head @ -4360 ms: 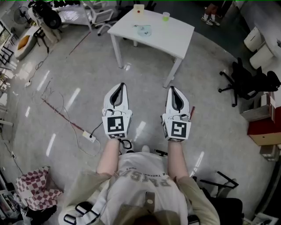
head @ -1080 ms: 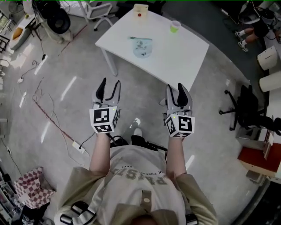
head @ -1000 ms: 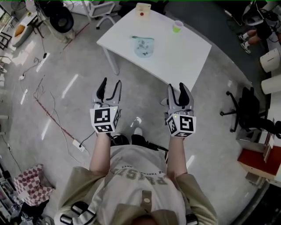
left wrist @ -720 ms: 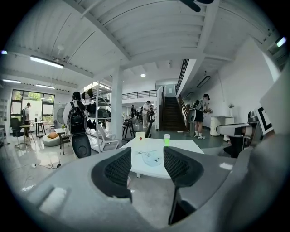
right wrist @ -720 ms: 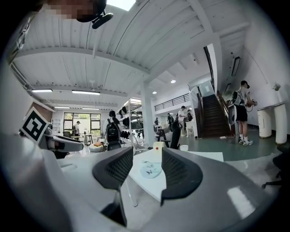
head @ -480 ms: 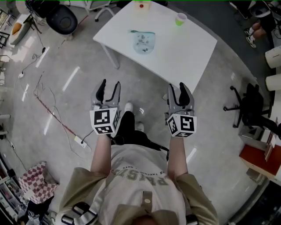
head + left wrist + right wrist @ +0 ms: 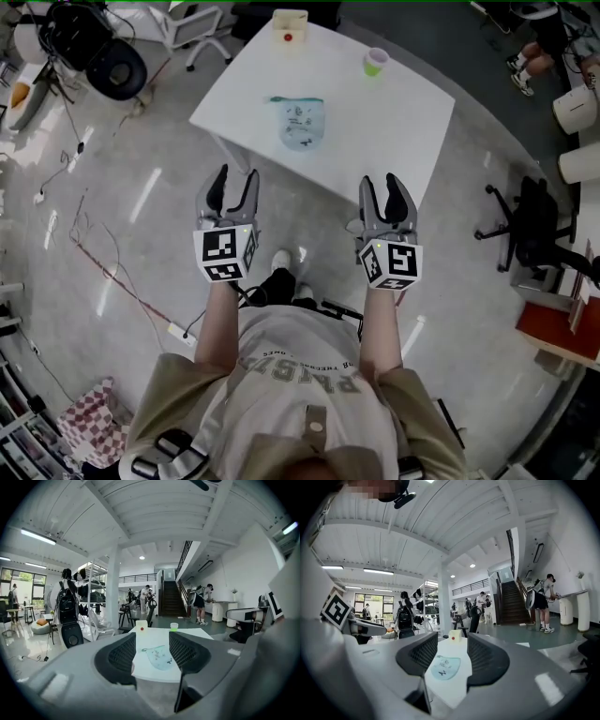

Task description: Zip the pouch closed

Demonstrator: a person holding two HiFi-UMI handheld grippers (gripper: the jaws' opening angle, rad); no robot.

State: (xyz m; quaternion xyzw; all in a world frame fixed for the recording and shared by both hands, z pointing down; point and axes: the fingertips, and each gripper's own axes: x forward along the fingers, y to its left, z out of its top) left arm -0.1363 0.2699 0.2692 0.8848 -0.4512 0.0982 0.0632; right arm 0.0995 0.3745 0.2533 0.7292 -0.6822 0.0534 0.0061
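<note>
While your left gripper (image 7: 234, 176) and right gripper (image 7: 383, 183) gape empty, expect pouch (image 7: 301, 124) light, limp, slippery: pin one end, pinch zip pull.

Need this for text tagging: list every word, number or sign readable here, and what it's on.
No text reads clearly.
Shirt: large print, upside down, too blurred to read.
Left claw and right claw: square black-and-white marker codes, no words.
Pouch: small dark marks, too small to read.

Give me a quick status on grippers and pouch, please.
Left gripper, right gripper open, empty, short of table. Pouch flat on table, untouched. Nothing in the way.
</note>
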